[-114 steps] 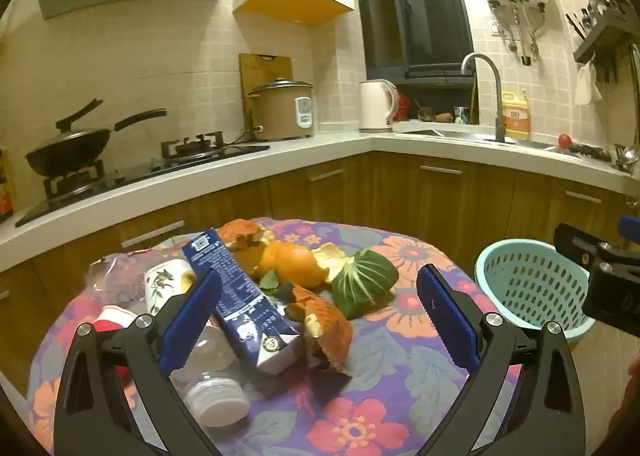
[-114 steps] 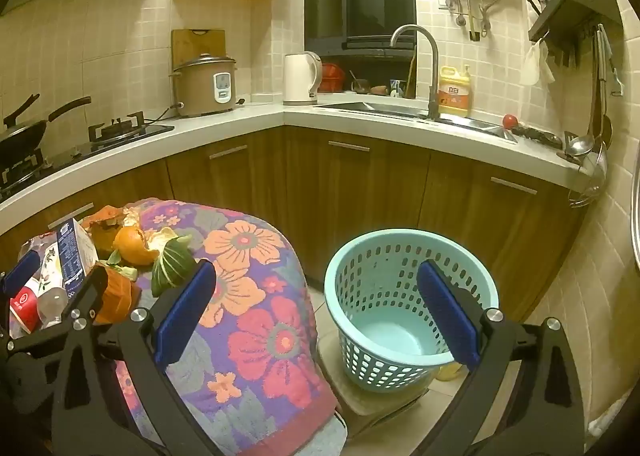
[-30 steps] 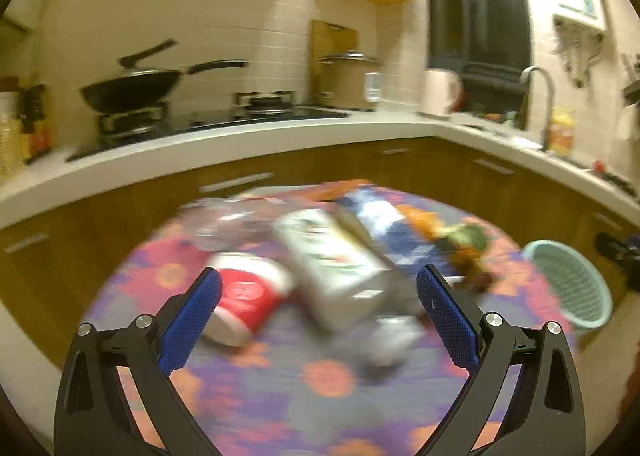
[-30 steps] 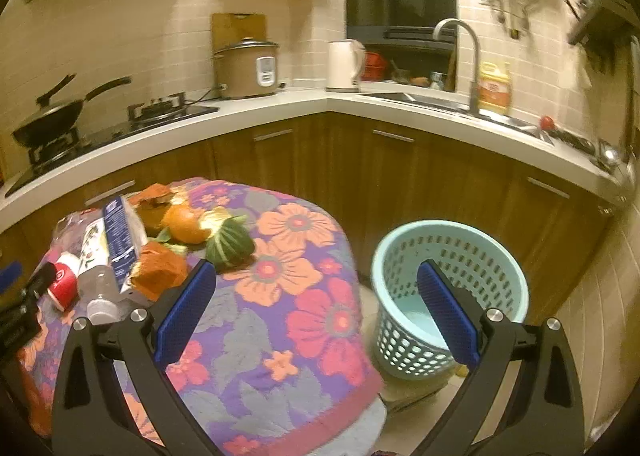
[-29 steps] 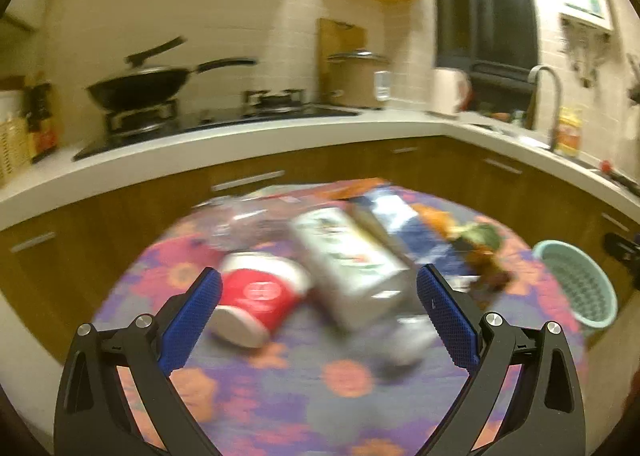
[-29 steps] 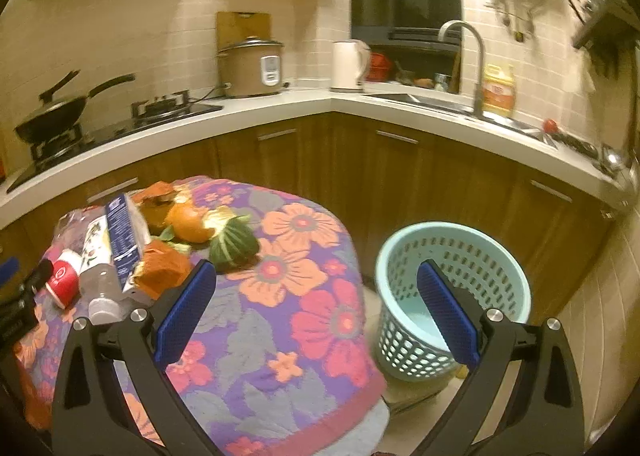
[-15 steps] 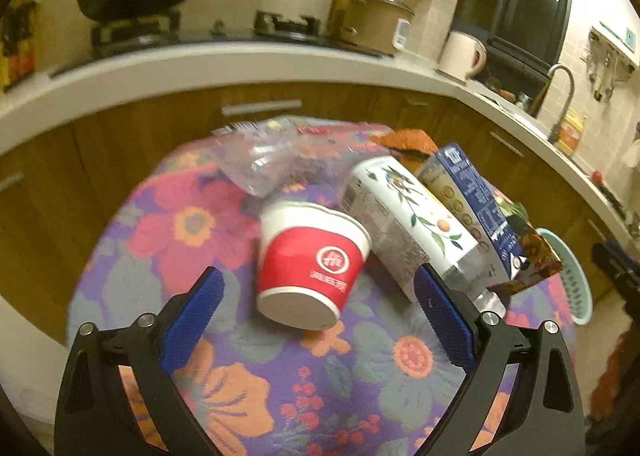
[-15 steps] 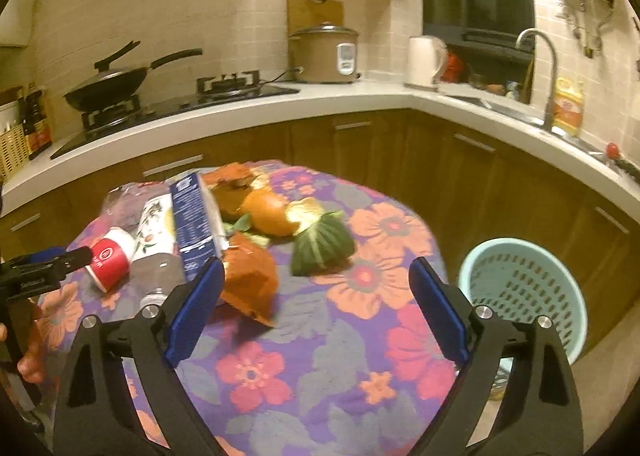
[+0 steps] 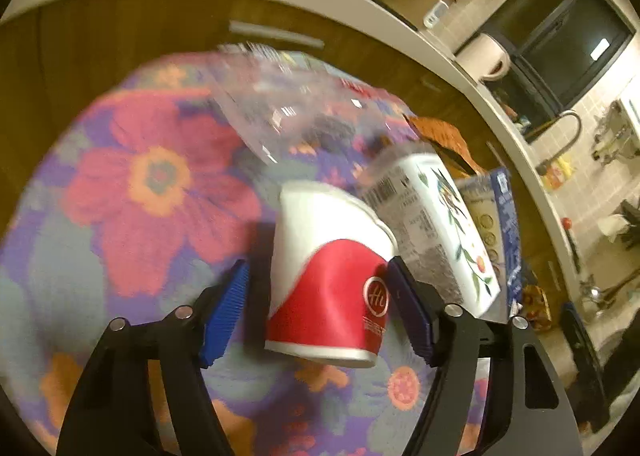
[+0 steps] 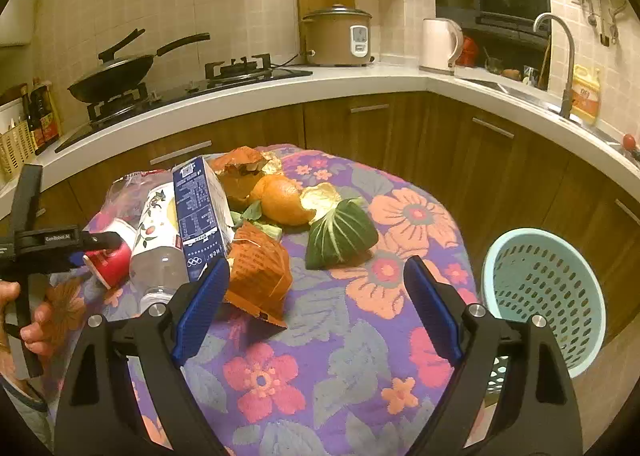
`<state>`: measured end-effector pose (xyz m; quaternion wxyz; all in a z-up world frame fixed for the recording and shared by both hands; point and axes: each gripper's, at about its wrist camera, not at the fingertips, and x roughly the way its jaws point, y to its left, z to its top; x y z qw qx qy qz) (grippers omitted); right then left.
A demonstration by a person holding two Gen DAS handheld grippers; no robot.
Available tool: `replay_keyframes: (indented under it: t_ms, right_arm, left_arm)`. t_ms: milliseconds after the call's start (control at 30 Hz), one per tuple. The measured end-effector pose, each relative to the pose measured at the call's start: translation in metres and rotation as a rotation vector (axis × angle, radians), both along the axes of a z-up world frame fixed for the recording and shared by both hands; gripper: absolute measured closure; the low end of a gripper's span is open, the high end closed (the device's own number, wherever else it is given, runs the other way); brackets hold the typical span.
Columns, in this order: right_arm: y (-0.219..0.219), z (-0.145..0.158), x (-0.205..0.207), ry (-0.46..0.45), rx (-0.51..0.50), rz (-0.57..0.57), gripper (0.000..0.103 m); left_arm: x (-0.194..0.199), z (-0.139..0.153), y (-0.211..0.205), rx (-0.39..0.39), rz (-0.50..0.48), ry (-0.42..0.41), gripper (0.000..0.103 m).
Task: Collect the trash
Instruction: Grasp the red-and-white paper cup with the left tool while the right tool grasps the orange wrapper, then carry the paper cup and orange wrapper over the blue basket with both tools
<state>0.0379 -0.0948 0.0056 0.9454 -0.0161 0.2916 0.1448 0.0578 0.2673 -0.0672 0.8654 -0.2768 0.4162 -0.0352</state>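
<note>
A red-and-white paper cup (image 9: 328, 256) lies on its side on the flowered tablecloth (image 9: 152, 196). My left gripper (image 9: 318, 268) straddles it and its jaws are closing. The right pad looks to be at the cup's side, while a gap shows at the left pad. The right wrist view shows the same cup (image 10: 114, 262) under the left gripper (image 10: 92, 246), held by a hand. My right gripper (image 10: 316, 262) hovers open over the table, with nothing between its pads. An orange crumpled wrapper (image 10: 260, 276) lies just beyond its left pad.
Beside the cup lie a clear bottle with a flowered label (image 10: 158, 232), a blue carton (image 10: 200, 216), orange peel (image 10: 280, 196), a green leaf parcel (image 10: 340, 234) and a clear plastic bag (image 9: 276, 112). A pale blue basket (image 10: 540, 288) stands on the floor at the right. Kitchen counters run behind.
My left gripper has dropped down and tilted over the red cup, and its jaws have narrowed around it. The right gripper has swung left from the basket towards the table.
</note>
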Motion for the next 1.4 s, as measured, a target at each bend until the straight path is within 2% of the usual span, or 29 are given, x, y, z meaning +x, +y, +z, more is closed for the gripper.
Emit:
replay_keyframes:
  t_ms: [67, 133, 167, 333, 667, 867, 933, 1000, 1067, 1200, 1400]
  right_arm:
    - [0.004, -0.002, 0.005, 0.011, -0.002, 0.011, 0.019]
    - [0.008, -0.003, 0.008, 0.022, 0.002, 0.03, 0.019]
    - [0.012, -0.004, 0.01, 0.028, 0.002, 0.045, 0.019]
    - [0.026, -0.011, 0.017, 0.042, -0.019, 0.073, 0.019]
    - [0.031, -0.016, 0.006, 0.068, 0.012, 0.152, 0.019]
    - [0.041, -0.024, 0.018, 0.099, -0.016, 0.133, 0.019]
    - [0.035, -0.027, 0.027, 0.125, 0.009, 0.122, 0.026]
    - [0.03, -0.028, 0.032, 0.151, 0.041, 0.127, 0.056]
    - [0.021, -0.029, 0.035, 0.171, 0.082, 0.13, 0.069]
    - [0.007, -0.029, 0.032, 0.158, 0.095, 0.103, 0.077]
    - [-0.016, -0.017, 0.018, 0.093, 0.12, 0.067, 0.08]
  left_arm:
    - [0.001, -0.001, -0.007, 0.032, -0.004, -0.01, 0.039]
    - [0.003, -0.005, -0.013, -0.005, -0.032, -0.018, 0.052]
    - [0.004, -0.005, -0.015, -0.005, -0.033, -0.016, 0.053]
    - [0.003, 0.0, -0.037, 0.082, -0.04, -0.04, 0.061]
    - [-0.027, 0.023, -0.052, 0.107, 0.0, -0.16, 0.063]
    - [-0.038, 0.037, -0.062, 0.137, -0.013, -0.202, 0.063]
    - [-0.042, 0.04, -0.065, 0.146, -0.018, -0.212, 0.063]
    - [-0.046, 0.043, -0.067, 0.154, -0.021, -0.222, 0.063]
    - [-0.051, 0.047, -0.071, 0.161, -0.028, -0.235, 0.063]
    - [-0.058, 0.06, -0.086, 0.183, -0.048, -0.268, 0.063]
    - [-0.064, 0.078, -0.116, 0.18, -0.107, -0.324, 0.063]
